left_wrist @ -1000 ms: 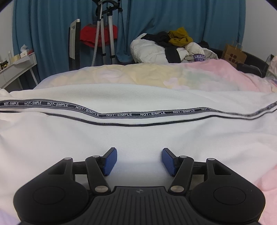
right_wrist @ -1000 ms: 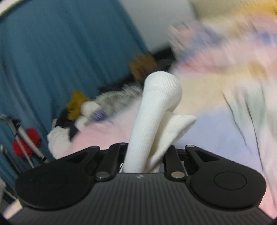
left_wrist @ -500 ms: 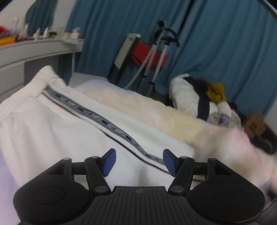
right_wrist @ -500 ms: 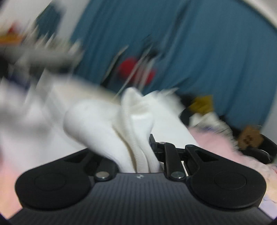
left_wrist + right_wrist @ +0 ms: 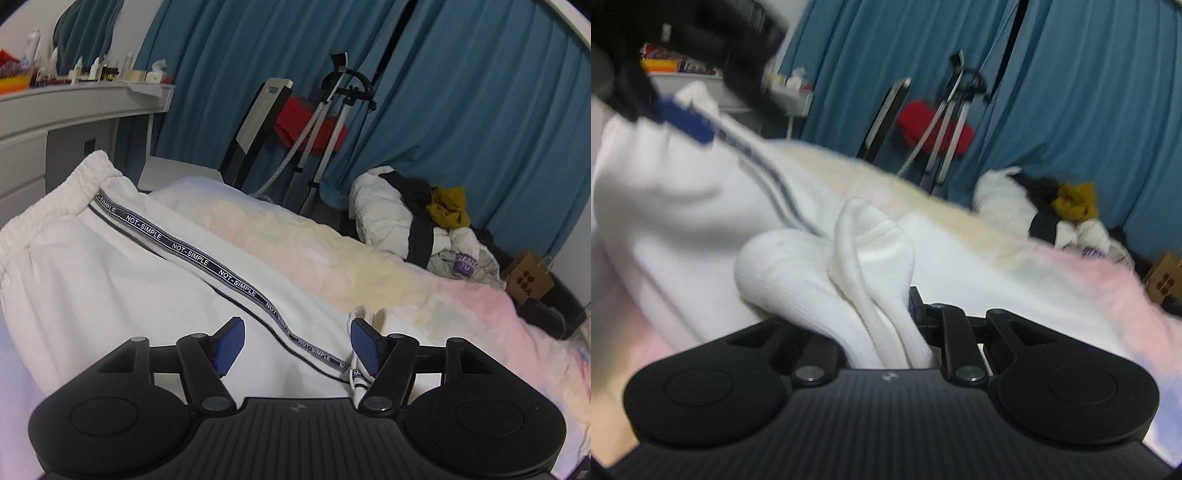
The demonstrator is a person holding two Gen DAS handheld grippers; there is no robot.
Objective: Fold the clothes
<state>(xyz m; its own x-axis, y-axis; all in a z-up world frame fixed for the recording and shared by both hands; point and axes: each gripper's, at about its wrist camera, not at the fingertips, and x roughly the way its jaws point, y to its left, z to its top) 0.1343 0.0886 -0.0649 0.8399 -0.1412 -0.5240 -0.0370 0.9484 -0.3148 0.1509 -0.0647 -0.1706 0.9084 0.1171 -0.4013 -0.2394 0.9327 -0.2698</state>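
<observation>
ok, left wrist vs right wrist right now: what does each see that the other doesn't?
Left wrist only: the left gripper from behind, open, nothing between its pads, and the pants' elastic waistband, sharp.

Right wrist only: the right gripper shut on a bunched white cuff, and the left gripper seen from outside, blurred, over the waistband end.

Both: white pants with the striped tape, pastel bedspread, blue curtains, clothes pile.
</observation>
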